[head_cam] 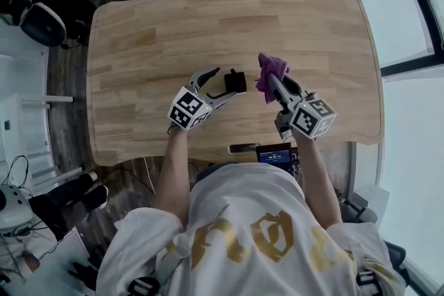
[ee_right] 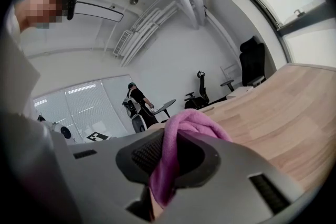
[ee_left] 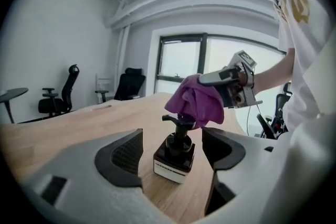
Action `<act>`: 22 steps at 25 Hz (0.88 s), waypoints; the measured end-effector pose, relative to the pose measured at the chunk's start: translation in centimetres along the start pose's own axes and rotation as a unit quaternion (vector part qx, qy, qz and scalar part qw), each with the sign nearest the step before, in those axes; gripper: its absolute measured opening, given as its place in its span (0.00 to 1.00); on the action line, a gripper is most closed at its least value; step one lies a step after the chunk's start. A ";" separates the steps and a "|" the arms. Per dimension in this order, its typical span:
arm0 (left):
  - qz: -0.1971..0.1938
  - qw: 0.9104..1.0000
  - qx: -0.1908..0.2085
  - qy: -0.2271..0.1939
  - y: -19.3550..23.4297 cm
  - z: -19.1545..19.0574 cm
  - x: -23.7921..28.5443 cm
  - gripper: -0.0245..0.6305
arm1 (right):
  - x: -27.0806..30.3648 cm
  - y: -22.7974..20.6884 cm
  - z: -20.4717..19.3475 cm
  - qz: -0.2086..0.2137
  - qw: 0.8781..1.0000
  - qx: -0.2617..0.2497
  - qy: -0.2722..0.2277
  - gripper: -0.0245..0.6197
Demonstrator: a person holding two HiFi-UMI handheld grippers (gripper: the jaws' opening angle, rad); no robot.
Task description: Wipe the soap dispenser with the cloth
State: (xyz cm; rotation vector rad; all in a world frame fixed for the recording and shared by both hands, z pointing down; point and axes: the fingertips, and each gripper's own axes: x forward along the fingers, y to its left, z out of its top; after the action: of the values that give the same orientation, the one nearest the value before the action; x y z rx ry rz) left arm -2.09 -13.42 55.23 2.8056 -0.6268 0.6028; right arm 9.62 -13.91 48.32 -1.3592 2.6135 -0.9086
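One small square dispenser (head_cam: 235,82), dark with a pale band at its base and a black pump on top, stood upright on one pale wooden table (head_cam: 152,31). Two grippers flanked it. The left gripper (head_cam: 223,82) had its jaws apart, with the dispenser between the ribbed dark pads. Just right of the dispenser, the right gripper (head_cam: 275,83) pinched one soft, crumpled purple cloth (head_cam: 270,74) tight in its jaws. The cloth hung over the pump and seemed to touch it.
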 end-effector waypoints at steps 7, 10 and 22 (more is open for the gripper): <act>0.132 0.988 -0.024 -0.074 1.3 4.3 -4.6 0.06 | -1.0 2.6 0.8 -0.015 0.999 -0.029 -0.011 0.12; 0.159 0.983 -0.043 -0.079 1.1 5.4 -5.4 0.05 | -1.4 3.3 0.4 -0.039 0.997 -0.068 0.003 0.12; 0.203 0.965 -0.121 -0.111 -2.9 7.5 -7.7 0.05 | -5.1 5.5 0.4 -0.125 0.978 -0.165 -0.006 0.12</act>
State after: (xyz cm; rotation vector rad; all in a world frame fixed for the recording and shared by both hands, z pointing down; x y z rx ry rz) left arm -4.55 -10.15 44.94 2.5427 -1.2483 0.2485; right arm 8.87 -7.76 44.05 -1.7964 2.7148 -0.4928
